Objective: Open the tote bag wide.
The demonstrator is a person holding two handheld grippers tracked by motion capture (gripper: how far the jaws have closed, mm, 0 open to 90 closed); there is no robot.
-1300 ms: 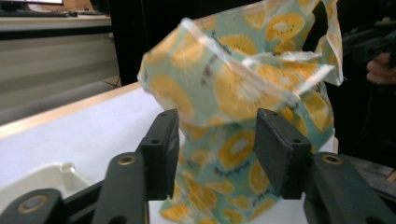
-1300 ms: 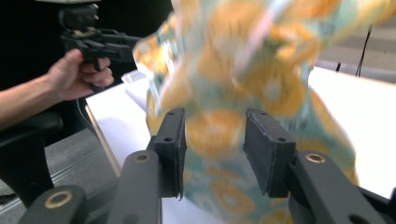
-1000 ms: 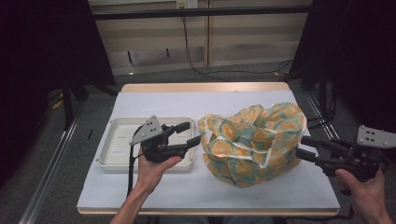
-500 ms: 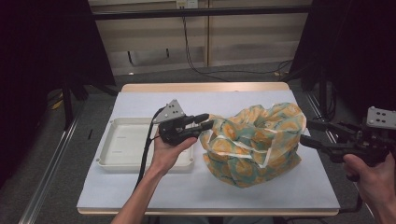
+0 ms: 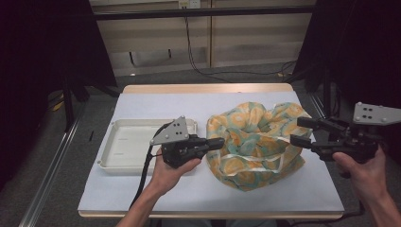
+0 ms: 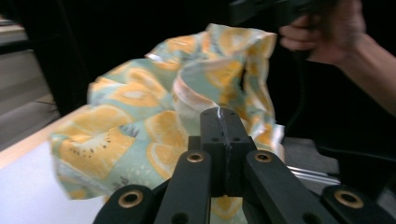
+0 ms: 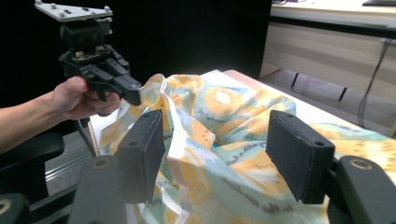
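Your left gripper [image 5: 218,141] is closed, jaws pressed together on the left edge of the patterned cloth [image 5: 255,137], pinching a fold of it. Since the earlier frame it has lowered slightly while remaining at that edge. Your right gripper [image 5: 300,131] is open at the cloth's right edge, as before. The cloth lies bunched on the table [image 5: 208,189], right of the white tray [image 5: 127,142].

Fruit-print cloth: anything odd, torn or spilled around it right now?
Nothing torn or spilled. The fruit-print cloth lies bunched in a crumpled heap on the table cover, its pale hem twisted. The white tray beside it sits square.
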